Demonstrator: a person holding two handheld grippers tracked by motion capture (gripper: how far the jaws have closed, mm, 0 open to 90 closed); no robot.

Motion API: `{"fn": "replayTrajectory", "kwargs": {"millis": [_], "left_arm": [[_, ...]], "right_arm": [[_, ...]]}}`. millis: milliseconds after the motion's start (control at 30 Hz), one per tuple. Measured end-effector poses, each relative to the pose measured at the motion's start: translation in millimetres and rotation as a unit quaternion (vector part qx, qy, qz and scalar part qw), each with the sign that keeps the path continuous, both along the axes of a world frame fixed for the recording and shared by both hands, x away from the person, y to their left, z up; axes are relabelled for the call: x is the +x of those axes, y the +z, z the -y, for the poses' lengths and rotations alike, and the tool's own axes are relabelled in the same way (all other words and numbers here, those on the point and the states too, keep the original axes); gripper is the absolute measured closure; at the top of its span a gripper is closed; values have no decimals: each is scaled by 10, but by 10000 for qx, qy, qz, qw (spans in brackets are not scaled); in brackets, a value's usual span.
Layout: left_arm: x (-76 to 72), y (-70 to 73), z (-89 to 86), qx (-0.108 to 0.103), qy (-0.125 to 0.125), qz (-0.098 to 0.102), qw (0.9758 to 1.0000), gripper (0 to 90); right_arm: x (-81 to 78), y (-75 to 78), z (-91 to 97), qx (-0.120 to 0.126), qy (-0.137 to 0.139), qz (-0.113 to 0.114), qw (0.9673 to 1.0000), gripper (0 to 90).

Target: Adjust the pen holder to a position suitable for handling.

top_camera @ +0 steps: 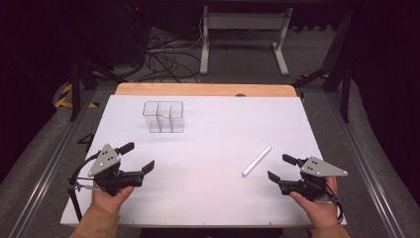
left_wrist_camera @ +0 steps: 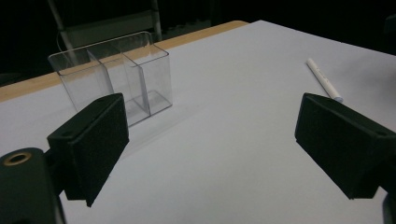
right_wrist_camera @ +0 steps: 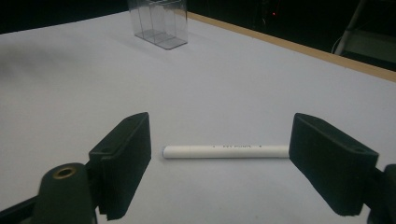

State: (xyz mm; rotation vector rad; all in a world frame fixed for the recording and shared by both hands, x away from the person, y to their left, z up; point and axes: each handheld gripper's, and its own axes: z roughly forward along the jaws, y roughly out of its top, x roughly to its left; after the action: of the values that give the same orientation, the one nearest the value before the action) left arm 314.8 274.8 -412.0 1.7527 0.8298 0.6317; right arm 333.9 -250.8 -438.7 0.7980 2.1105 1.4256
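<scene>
So on the left you've got the left gripper (top_camera: 137, 156), held in the person's left hand (top_camera: 111, 196) near the front left of the white table (top_camera: 218, 134). Its jaws are spread wide with nothing between them, totally released. In the left gripper view the clear organizer (left_wrist_camera: 112, 81) sits ahead of the left jaw, a see-through box split into compartments, standing upright on the table and all of them look empty as far as I can tell.

Taking that organizer (top_camera: 164, 117) as the landmark: in the high view it's toward the far left part of the table, well beyond the left gripper and not touching anything. The wooden edge (top_camera: 205, 89) of the table runs just behind it.

Moving right from the organizer, the white pen (top_camera: 256, 160) lies flat on the table, well apart from the box, closer to the person and off to the right, angled diagonally. It's got its cap on and some small print on the barrel I can't read.

Further right again is the right gripper (top_camera: 280, 167), held in the right hand (top_camera: 319, 208). Its jaws are also spread open, gripping nothing. In the right gripper view the pen (right_wrist_camera: 225, 151) lies crosswise just ahead of the gap between the jaws, not touched by either, with the organizer (right_wrist_camera: 159, 23) far off behind it.
</scene>
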Motion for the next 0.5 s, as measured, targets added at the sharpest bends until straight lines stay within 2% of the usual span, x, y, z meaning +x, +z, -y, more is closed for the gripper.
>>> {"fn": "replayTrajectory", "kwargs": {"millis": [167,400,500], "left_arm": [[139,83,18,115,-43,-33,9999,114],[286,159,44,138,-53,-69,9999,122],[353,185,62,134,-212,-189,9995,121]], "right_arm": [[-24,-25,20,-5,-23,-32,10000,214],[-55,-41,40,-11,-50,-69,10000,214],[-63,-43,54,-17,-75,-70,9999,214]]}}
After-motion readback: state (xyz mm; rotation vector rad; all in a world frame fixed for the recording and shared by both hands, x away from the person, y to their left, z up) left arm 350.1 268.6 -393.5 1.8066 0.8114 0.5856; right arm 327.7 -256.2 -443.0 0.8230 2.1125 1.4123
